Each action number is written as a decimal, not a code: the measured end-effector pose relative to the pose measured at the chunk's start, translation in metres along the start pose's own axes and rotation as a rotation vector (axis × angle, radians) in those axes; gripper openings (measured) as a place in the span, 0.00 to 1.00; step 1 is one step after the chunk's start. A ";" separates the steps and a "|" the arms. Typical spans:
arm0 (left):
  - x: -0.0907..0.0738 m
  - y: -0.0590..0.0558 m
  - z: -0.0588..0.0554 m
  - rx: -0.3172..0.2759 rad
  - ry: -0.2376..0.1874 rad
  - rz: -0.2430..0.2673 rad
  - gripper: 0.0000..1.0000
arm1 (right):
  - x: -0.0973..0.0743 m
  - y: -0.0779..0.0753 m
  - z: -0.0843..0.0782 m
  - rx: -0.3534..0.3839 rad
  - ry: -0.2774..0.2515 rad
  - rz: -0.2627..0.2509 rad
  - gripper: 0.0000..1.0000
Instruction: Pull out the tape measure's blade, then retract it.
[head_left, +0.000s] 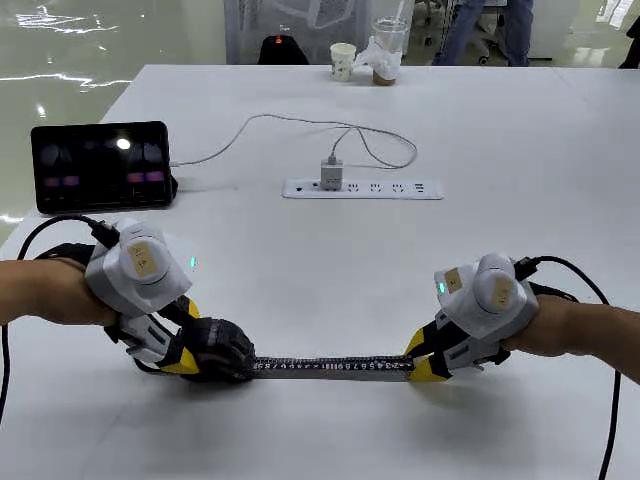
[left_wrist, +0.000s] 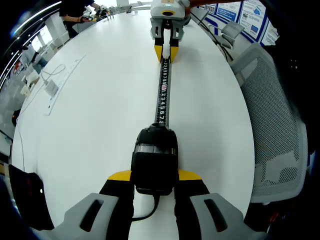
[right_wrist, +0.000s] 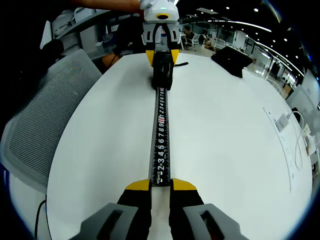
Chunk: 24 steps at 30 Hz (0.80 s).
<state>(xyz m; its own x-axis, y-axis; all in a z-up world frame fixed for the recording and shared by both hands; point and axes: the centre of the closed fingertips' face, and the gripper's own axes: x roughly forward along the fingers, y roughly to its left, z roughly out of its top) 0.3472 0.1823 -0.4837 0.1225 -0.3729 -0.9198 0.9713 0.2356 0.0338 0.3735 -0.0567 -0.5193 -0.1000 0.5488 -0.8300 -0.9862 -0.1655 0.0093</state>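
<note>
White table (head_left: 300, 250) | left gripper (left_wrist: 155, 176), 9 o'clock, clamps tape case (left_wrist: 154, 155) as anchor | right gripper (right_wrist: 161, 186), 3 o'clock, pinches blade (right_wrist: 161, 140) tip, tensioning

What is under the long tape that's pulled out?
The white table lies under the blade, which stretches from the tape measure in the left gripper to the right gripper. The blade covers the strip of table directly beneath.

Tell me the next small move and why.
Probably ease the right gripper toward the tape measure case, feeding the blade back in. The blade already lies stretched along the table, its tip pinched by the right gripper, the case clamped in the left gripper.
</note>
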 end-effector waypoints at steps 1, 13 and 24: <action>0.000 0.000 0.000 -0.001 -0.001 0.000 0.25 | -0.001 0.000 -0.001 0.002 0.001 -0.001 0.09; 0.000 0.000 0.001 -0.003 0.001 -0.001 0.25 | -0.009 0.001 -0.015 0.016 0.015 -0.009 0.09; -0.001 -0.001 0.001 -0.003 0.001 -0.002 0.25 | -0.016 0.000 -0.025 0.027 0.025 -0.015 0.09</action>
<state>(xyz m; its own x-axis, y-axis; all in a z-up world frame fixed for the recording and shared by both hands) 0.3466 0.1819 -0.4827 0.1207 -0.3726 -0.9201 0.9708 0.2380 0.0309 0.3783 -0.0858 -0.5199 -0.0816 0.5301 -0.8440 -0.9908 -0.1345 0.0114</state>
